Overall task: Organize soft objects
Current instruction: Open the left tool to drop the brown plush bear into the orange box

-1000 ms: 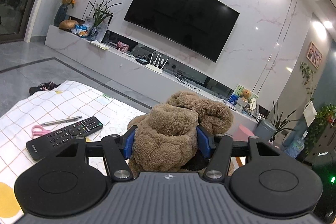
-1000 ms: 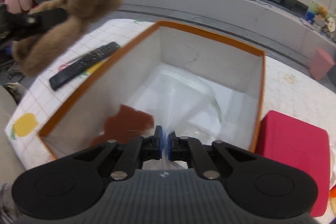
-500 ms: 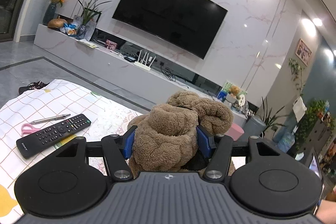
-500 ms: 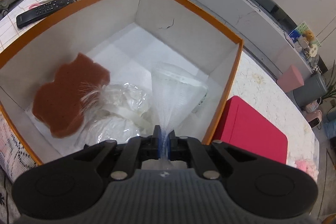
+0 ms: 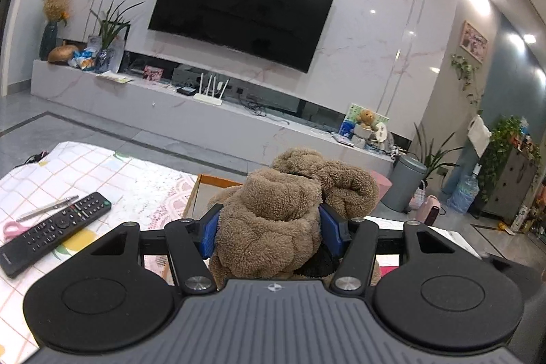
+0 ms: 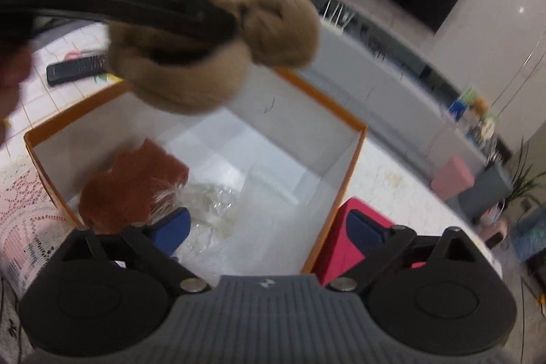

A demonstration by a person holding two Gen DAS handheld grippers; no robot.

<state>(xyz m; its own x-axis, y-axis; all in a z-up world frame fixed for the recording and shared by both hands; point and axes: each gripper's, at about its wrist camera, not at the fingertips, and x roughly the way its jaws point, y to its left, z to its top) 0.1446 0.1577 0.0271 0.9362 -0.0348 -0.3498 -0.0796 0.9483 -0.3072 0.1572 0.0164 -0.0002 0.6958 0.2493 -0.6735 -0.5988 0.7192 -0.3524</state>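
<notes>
In the left wrist view the left gripper (image 5: 269, 229) fills the bottom of the frame, its jaws pinching a brown plush toy (image 5: 276, 220) at centre, held up in the air and not yet put away. Behind the toy an orange box (image 5: 204, 181) edge peeks out. At lower left a checked cloth (image 5: 78, 173) covers the tabletop, with a black remote (image 5: 54, 236), a pen (image 5: 47, 208) and pink scissors (image 5: 13, 227) lying on it. Beyond, a wall-mounted television (image 5: 242, 7) hangs over a long marble console (image 5: 163, 111), and plants stand at the far right. In the right wrist view the right gripper (image 6: 269, 229) sits at the bottom, its jaws having just been opening and now spread wide with nothing between them. Below them the box holds a rust-brown sponge (image 6: 129, 186) at lower left and a clear plastic bag (image 6: 211, 210) beside it, so two soft things seem stowed. The plush hangs blurred at upper left over the box rim. A red block (image 6: 351, 241) lies just outside the box at lower right, probably still to be sorted.
</notes>
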